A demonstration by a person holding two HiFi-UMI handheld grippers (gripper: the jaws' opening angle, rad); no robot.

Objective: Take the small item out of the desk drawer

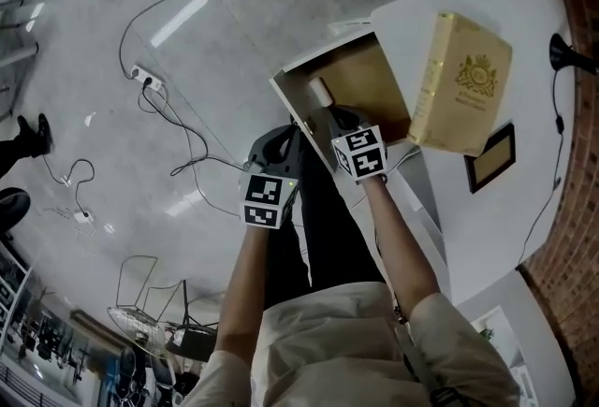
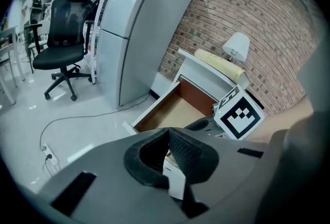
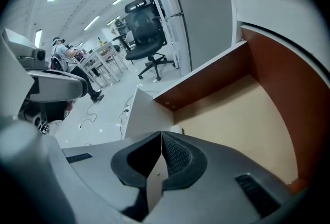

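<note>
Parking left hand-held gripper [image 1: 279, 141], jaws shut and empty, just outside the drawer [image 1: 370, 82] front, out of the way. Hovering right hand-held gripper [image 1: 333, 121], also closed on nothing, over the drawer, lining up on small item [image 1: 321, 93] lying inside by its front panel.

I see drawer [image 1: 367, 87] w/ matt wood-look inside, glossy smooth floor [image 1: 187, 50], rough brick wall [image 2: 247, 6] behind drawer.

Head view: steep down from above, desk [image 1: 487, 209] at 2 o'clock, open drawer [image 1: 370, 78] at 1. Left gripper view faces drawer from further back; right gripper view close above it. All share drawer.
</note>
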